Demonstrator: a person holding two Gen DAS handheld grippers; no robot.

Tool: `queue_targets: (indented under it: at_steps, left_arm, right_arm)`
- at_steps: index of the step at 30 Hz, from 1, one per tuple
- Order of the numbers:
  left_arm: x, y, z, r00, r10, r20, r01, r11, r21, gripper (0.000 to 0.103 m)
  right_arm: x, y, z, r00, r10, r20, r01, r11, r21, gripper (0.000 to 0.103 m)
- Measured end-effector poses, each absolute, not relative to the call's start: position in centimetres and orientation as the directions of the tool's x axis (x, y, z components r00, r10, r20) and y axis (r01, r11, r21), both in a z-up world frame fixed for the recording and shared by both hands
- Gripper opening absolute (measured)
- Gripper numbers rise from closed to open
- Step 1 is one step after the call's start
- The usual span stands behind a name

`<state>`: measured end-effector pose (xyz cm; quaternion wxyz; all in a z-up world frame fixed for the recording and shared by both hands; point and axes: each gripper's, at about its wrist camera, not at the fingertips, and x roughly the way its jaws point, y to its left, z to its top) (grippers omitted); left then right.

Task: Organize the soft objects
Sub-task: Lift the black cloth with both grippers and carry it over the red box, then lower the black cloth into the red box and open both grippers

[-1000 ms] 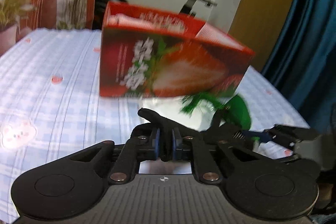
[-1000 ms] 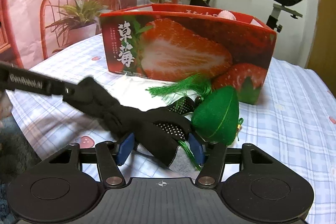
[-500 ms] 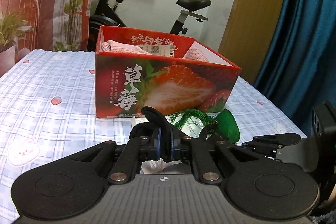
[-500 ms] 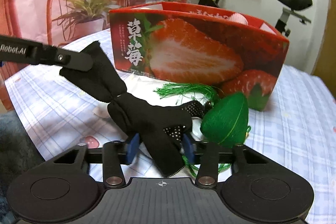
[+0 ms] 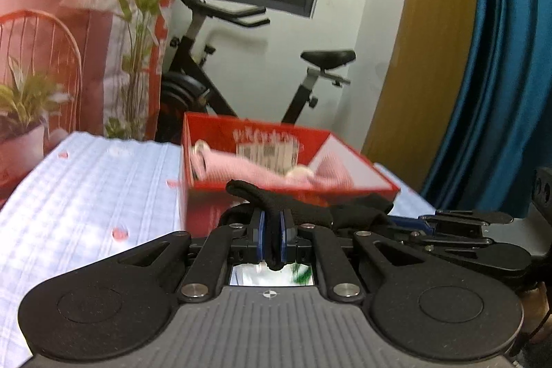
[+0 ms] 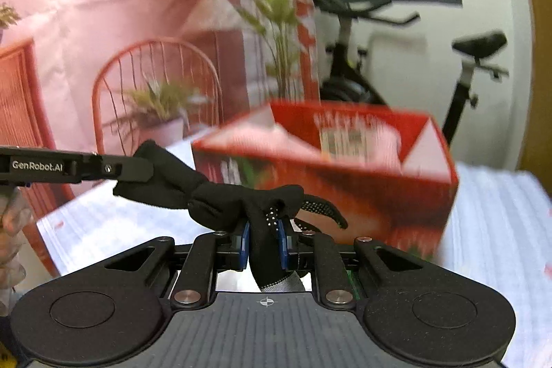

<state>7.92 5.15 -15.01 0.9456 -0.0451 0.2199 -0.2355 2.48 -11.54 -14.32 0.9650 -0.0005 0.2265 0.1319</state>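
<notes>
A black sock with white grip dots [image 6: 220,199] hangs stretched between both grippers, lifted above the table. My left gripper [image 5: 271,238] is shut on one end of the black sock [image 5: 303,206]. My right gripper [image 6: 264,242] is shut on the other end. The left gripper also shows in the right wrist view [image 6: 134,166], at the left. The red strawberry box [image 5: 207,195] stands just beyond, open at the top, with pink cloth [image 5: 248,166] inside. The box also shows in the right wrist view [image 6: 414,199].
The box stands on a table with a blue checked cloth [image 5: 86,195]. An exercise bike [image 5: 207,68], a potted plant [image 5: 24,112] and a red wire chair [image 6: 155,75] stand behind it. A blue curtain [image 5: 500,75] hangs at the right.
Both grippers have risen with the sock, up to the level of the box's rim. The green stuffed ornament with its tassel has dropped out of view below.
</notes>
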Motion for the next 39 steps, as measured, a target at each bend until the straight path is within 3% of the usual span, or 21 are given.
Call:
queue_targets:
  at_steps: [6, 11, 21, 31, 33, 35, 37, 39]
  left_arm:
    - [11.4, 3.6, -12.5, 0.794, -0.47, -0.385, 0.439, 0.882, -0.171, 0.01]
    - [16.0, 2.3, -11.8, 0.777, -0.472, -0.417, 0.442, 0.88, -0.172, 0.011]
    - [25.1, 0.1, -11.9, 0.733, -0.449, -0.511, 0.421, 0.889, -0.177, 0.011]
    - [28.2, -1.2, -14.9, 0.708, -0.405, -0.579, 0.398, 0.906, -0.148, 0.014]
    - [28.4, -1.4, -15.0, 0.706, -0.397, -0.586, 0.398, 0.907, -0.136, 0.024]
    - [27.9, -1.2, -14.8, 0.719, -0.399, -0.569, 0.4, 0.907, -0.13, 0.068]
    - [27.0, -0.9, -14.3, 0.745, -0.41, -0.527, 0.408, 0.904, -0.127, 0.078]
    - [26.5, -1.0, -13.9, 0.746, -0.415, -0.52, 0.418, 0.901, -0.118, 0.078]
  right_arm:
    - [5.7, -11.9, -10.3, 0.892, 0.239, -0.383, -0.261, 0.965, -0.006, 0.015]
    - [10.0, -12.7, -8.1, 0.898, 0.199, -0.393, -0.235, 0.971, -0.046, 0.015]
    - [19.9, -15.2, -8.6, 0.859, 0.122, -0.498, -0.166, 0.985, -0.046, 0.015]
    - [25.8, -16.5, -12.2, 0.781, 0.085, -0.619, -0.105, 0.994, 0.003, 0.016]
    - [26.3, -16.6, -12.6, 0.775, 0.076, -0.628, -0.104, 0.995, -0.008, 0.017]
    - [26.6, -16.5, -12.8, 0.769, 0.064, -0.636, -0.097, 0.995, -0.016, 0.023]
    - [26.4, -16.4, -12.8, 0.774, 0.055, -0.631, -0.089, 0.996, -0.022, 0.031]
    - [26.0, -16.3, -12.7, 0.782, 0.042, -0.621, -0.086, 0.995, -0.042, 0.039]
